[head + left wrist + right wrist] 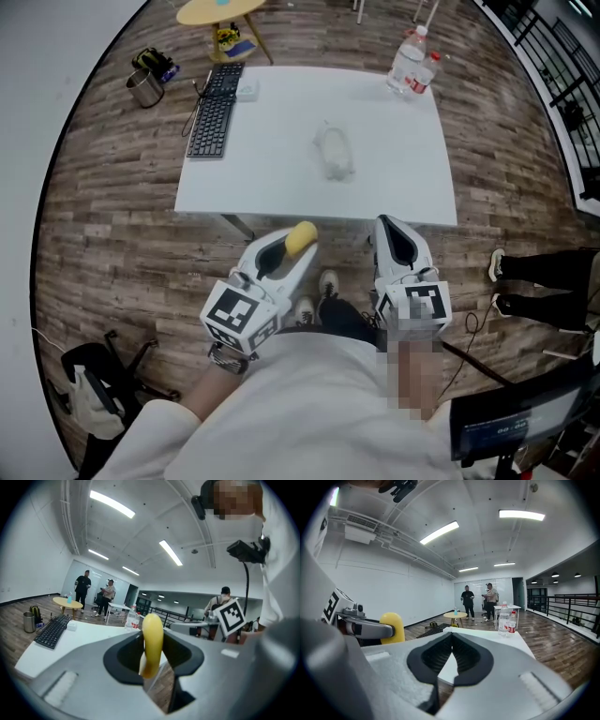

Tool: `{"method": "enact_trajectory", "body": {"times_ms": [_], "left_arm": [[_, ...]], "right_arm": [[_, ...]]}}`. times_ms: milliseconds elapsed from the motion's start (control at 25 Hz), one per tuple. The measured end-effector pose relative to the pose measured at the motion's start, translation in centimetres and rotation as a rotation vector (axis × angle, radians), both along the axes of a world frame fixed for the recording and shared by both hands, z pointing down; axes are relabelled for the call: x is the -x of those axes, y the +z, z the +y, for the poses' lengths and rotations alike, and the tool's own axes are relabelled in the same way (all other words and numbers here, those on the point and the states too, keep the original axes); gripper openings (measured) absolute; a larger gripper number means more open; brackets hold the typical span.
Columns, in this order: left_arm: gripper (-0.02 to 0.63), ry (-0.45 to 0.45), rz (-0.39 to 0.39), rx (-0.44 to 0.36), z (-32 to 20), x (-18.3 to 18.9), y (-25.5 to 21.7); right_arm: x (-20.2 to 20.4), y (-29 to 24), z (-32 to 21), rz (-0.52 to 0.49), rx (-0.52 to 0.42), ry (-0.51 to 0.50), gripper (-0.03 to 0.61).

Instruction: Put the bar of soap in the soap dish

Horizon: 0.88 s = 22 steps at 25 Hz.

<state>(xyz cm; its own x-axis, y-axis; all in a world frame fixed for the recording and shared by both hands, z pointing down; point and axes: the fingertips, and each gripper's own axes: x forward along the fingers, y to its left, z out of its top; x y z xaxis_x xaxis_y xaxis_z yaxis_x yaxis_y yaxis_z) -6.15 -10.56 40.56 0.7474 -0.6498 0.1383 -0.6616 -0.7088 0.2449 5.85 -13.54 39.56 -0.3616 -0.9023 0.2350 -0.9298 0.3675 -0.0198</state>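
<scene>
White sleeves (187, 431) fill the bottom of the head view, with both tools tucked in close to the body. The left gripper (292, 251) is clamped on the yellow bar of soap (152, 641), which stands on edge between the pads, out over the floor and short of the table (281, 178). The right gripper (394, 230) has its jaws pressed together with nothing in them.

The soap dish (335, 155) is that see-through thing mid-table, kinda hard to make out. I'd carry the soap straight over it, tip it flatter, go low, and only let go once it's sitting in the dish. It looks light, so it might skate; the free gripper could pin it.

The path looks clear. A keyboard (214, 117) is off on the left and the water bottles (412, 64) sit at the far right corner, both well apart from the dish.
</scene>
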Motion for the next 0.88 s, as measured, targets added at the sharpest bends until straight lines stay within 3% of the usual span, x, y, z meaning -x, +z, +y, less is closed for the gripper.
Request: {"method": "enact_trajectory", "body": {"times_ms": [880], "left_arm": [[0.132, -0.019, -0.013, 0.005, -3.1, -2.5, -0.4]], "right_arm": [[-1.8, 0.0, -3.6, -0.021, -0.002, -0.037, 0.002]]}}
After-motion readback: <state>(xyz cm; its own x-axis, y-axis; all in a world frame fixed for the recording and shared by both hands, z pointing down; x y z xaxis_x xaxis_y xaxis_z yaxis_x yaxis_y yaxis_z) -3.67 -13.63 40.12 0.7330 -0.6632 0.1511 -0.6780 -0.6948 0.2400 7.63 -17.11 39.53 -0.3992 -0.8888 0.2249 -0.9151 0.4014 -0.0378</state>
